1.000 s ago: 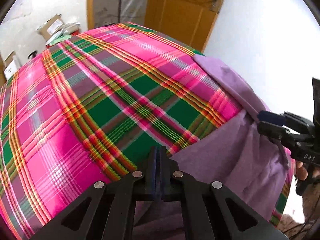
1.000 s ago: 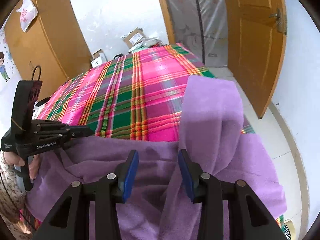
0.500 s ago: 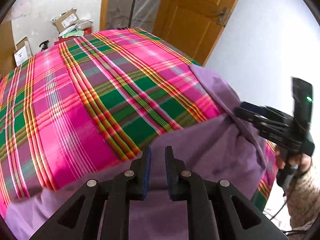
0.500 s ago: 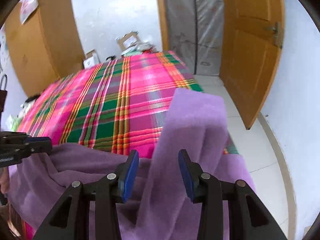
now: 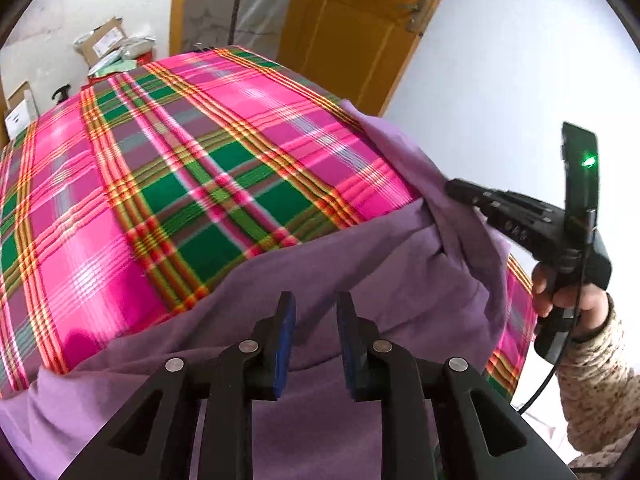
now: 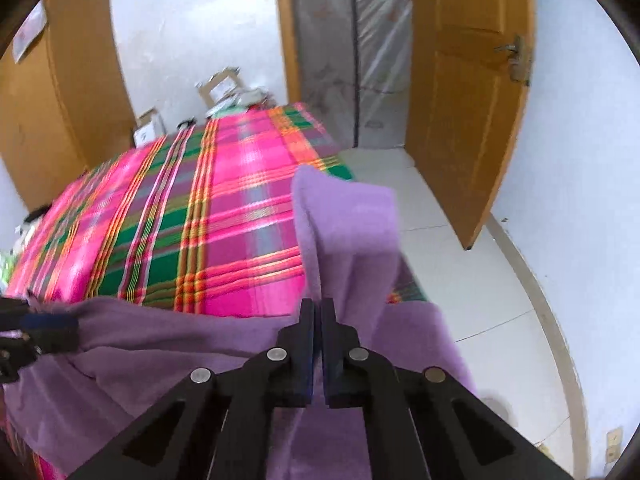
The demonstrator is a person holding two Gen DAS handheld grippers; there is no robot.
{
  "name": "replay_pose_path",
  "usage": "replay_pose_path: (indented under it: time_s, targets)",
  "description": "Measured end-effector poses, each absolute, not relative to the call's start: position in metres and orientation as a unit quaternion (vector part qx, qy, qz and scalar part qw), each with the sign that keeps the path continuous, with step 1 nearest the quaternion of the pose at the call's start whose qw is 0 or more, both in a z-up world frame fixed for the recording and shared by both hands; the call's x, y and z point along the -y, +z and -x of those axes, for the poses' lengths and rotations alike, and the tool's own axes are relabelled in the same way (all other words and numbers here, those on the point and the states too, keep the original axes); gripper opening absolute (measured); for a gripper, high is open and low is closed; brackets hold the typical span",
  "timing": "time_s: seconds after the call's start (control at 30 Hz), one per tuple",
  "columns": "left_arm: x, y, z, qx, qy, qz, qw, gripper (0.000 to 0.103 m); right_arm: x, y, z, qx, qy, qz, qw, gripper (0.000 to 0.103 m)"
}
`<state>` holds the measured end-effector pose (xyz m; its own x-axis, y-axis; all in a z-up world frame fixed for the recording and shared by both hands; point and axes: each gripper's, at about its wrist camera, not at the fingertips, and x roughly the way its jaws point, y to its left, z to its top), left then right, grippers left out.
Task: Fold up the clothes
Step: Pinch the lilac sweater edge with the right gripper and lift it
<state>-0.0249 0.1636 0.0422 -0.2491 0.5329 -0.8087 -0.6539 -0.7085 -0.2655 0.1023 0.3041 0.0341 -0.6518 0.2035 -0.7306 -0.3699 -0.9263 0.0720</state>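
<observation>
Across the near edge of the pink-and-green plaid bedspread (image 5: 192,184) lies the soft purple fleece garment (image 5: 360,280), bunched and partly hanging over the side. I have my left gripper (image 5: 316,340) with its blue-padded fingers (image 5: 285,344) parted a little way above the cloth, nothing between them. My right gripper (image 6: 318,344) is pinched tight on a fold of the same purple fleece, whose long sleeve-like strip (image 6: 352,232) stands up ahead of the fingertips. Beyond the bed I see an orange wooden door (image 6: 464,112), cardboard boxes (image 5: 102,40) and a white tiled floor (image 6: 472,280).
</observation>
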Motion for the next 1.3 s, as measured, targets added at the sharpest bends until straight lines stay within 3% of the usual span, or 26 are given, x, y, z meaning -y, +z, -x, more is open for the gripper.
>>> replay_pose_path:
  time_s: [0.6,0.9,1.3]
  targets:
    - [-0.192,0.032,0.027,-0.081,0.772,0.508,0.374,0.022,-0.347,0.034,-0.189,-0.198,0.905,0.321,0.195,0.003]
    - [-0.214,0.032,0.027,-0.108,0.765,0.505,0.385,0.022,-0.362,0.007,-0.214,-0.245,0.887,0.331,0.206,0.003]
    - [-0.270,0.030,0.030,-0.155,0.729,0.502,0.439,0.022,-0.372,-0.004,-0.233,-0.301,0.875,0.315,0.210,0.003]
